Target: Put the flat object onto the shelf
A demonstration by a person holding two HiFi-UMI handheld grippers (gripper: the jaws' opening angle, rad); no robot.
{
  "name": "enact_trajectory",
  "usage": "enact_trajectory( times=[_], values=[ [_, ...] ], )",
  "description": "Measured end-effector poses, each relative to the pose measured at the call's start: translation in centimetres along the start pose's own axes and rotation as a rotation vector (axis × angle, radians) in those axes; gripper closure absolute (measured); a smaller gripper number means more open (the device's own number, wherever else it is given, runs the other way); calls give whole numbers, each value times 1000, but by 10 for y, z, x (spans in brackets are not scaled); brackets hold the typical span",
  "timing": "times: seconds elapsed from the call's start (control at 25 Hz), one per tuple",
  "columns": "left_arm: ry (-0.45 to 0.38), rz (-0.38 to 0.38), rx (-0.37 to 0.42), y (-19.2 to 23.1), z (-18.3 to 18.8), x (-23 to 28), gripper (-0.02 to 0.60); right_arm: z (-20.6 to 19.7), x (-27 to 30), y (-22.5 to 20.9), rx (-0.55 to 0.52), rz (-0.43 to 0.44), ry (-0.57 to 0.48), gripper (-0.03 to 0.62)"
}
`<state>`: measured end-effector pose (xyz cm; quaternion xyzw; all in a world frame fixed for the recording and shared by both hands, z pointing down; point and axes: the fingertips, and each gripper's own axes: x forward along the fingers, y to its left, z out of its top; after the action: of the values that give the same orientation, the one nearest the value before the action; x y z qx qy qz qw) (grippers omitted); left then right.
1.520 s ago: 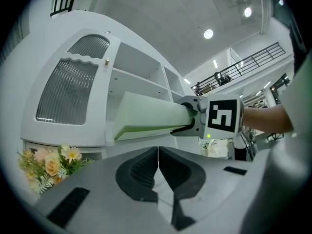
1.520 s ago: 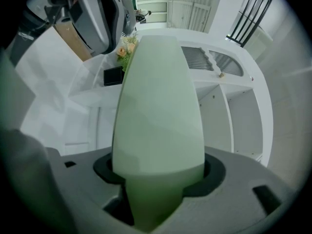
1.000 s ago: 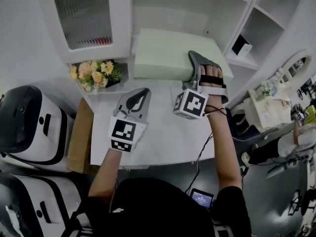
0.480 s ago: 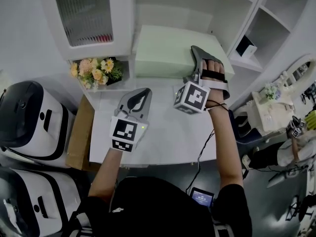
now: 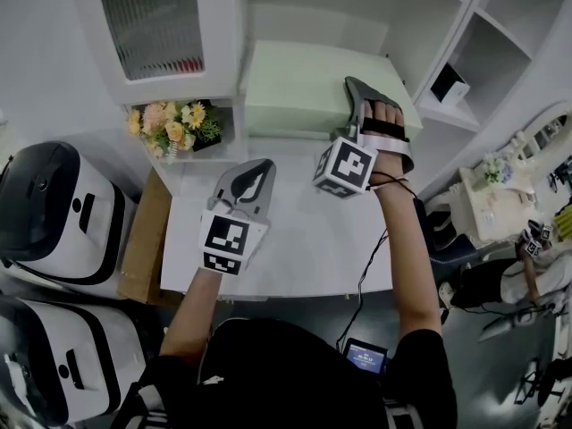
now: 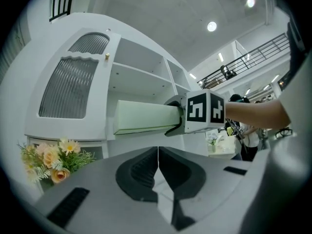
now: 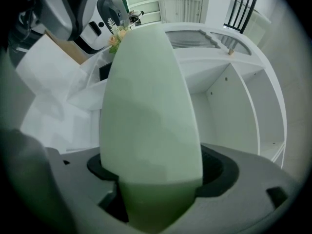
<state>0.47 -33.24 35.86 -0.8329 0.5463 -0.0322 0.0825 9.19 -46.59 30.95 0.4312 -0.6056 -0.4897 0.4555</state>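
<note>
The flat object is a pale green box lying in the open lower compartment of the white cabinet. It also shows in the left gripper view and fills the right gripper view. My right gripper stands at the box's right end, one jaw over it. Its jaws are opening; the box's end is still between them, with dark gaps at its sides. My left gripper hovers over the white table, shut and empty, its jaws meeting in a line.
A bunch of flowers sits in a niche left of the box, under a ribbed glass door. Two white-and-black machines and a brown cardboard sheet stand left of the table. Side shelves with a small box are at right.
The right gripper and the green box have crept slightly deeper into the cabinet. The left gripper has stayed where it was.
</note>
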Motion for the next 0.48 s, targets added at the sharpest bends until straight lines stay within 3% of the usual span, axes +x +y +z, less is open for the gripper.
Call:
enact_trajectory(
  times=[0.48],
  values=[
    [10, 11, -2, 4, -5, 1, 575, 3, 29, 1, 7, 29, 17, 200]
  ],
)
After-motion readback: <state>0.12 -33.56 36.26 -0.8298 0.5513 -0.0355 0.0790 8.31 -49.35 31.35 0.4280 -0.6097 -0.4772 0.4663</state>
